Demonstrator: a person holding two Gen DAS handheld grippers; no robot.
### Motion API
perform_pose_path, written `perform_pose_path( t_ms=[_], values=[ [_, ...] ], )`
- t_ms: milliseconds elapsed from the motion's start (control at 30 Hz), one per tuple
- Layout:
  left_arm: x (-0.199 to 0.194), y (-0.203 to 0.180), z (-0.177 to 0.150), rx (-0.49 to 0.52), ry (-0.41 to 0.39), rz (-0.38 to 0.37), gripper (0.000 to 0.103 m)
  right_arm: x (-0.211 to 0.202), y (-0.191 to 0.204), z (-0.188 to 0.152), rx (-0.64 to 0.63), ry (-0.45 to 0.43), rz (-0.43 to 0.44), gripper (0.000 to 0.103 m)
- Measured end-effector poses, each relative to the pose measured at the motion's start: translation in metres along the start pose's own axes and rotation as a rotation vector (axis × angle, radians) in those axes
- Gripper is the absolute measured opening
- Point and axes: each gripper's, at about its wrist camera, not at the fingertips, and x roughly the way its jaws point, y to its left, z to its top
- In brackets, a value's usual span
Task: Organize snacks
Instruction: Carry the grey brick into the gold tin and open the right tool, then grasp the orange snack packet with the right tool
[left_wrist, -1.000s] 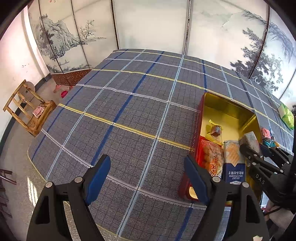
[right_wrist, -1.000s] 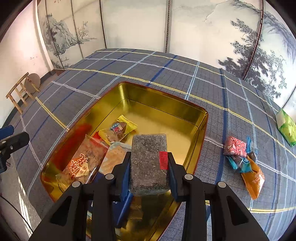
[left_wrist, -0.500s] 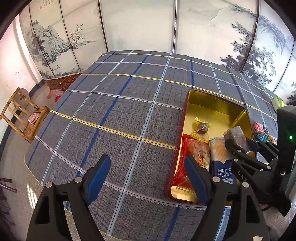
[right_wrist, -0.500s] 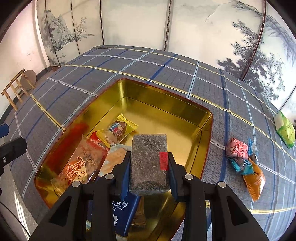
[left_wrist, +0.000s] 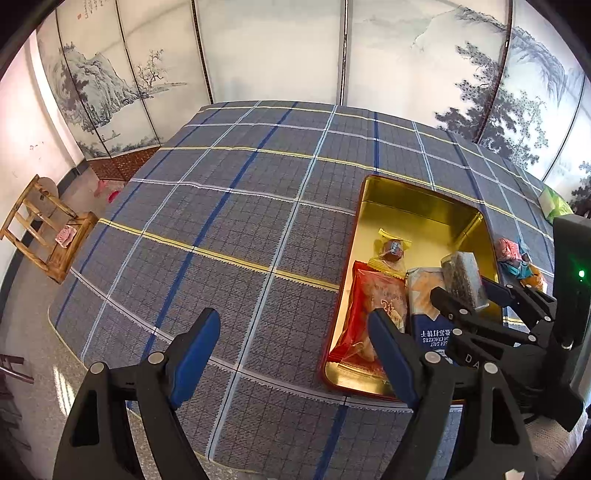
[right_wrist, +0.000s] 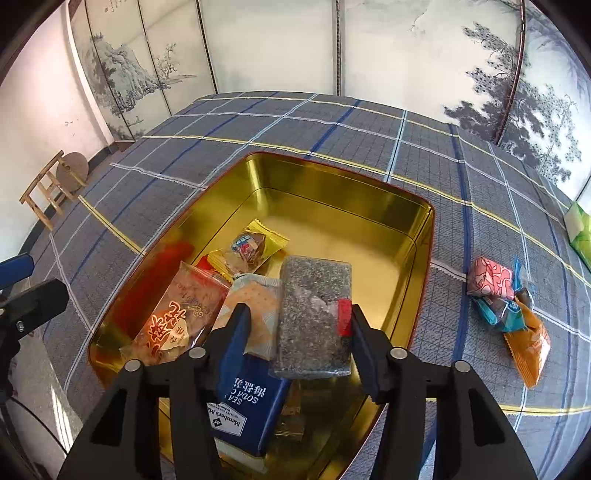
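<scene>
Over the gold tin (right_wrist: 417, 236) your right gripper (right_wrist: 299, 332) has its jaws parted wider than the grey speckled bar (right_wrist: 314, 317). The bar touches the right pad by its red tab, with a gap on the left pad side, so the grip is released or nearly so. From the left wrist view the bar (left_wrist: 463, 278) sits between the right gripper's fingers (left_wrist: 476, 306) above the tin's near right part; can't tell if it rests on the snacks below.

Your left gripper (left_wrist: 295, 354) hangs above the checked tablecloth (left_wrist: 221, 229), just left of the tin (left_wrist: 424, 199), jaws spread wide, nothing between them.

Inside the tin, near end: red-and-clear snack bag (right_wrist: 181, 314) on the left, soda cracker pack (right_wrist: 247, 384) beside it under the bar's left edge, and a yellow-wrapped candy (right_wrist: 251, 245) further in. The tin's far half shows bare gold floor.

Outside, right of the tin on the cloth: pink patterned pack (right_wrist: 489, 277), blue-wrapped piece (right_wrist: 502, 310) and orange packet (right_wrist: 528, 347), touching in a small heap. Green pack (right_wrist: 580, 232) sits at the far right edge, well apart from them. Wooden stool (left_wrist: 40, 229) stands on the floor past the table's left side.
</scene>
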Motion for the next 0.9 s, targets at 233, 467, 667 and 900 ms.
perform_pose_path(
  t_ms=[233, 467, 667, 900],
  values=[
    [-0.002, -0.011, 0.0, 0.022, -0.004, 0.002, 0.08, -0.019, -0.009, 0.0, 0.014, -0.045, 0.042, 0.061],
    [-0.005, -0.022, 0.003, 0.037, -0.008, 0.0, 0.08, -0.051, -0.037, 0.006, 0.039, -0.111, 0.075, 0.062],
    [-0.008, -0.038, 0.007, 0.071, -0.012, -0.005, 0.08, -0.071, -0.089, 0.002, 0.042, -0.141, -0.006, 0.064],
    [-0.005, -0.064, 0.009, 0.118, 0.005, -0.033, 0.079, -0.063, -0.162, -0.018, -0.009, -0.068, -0.083, 0.066]
  ],
)
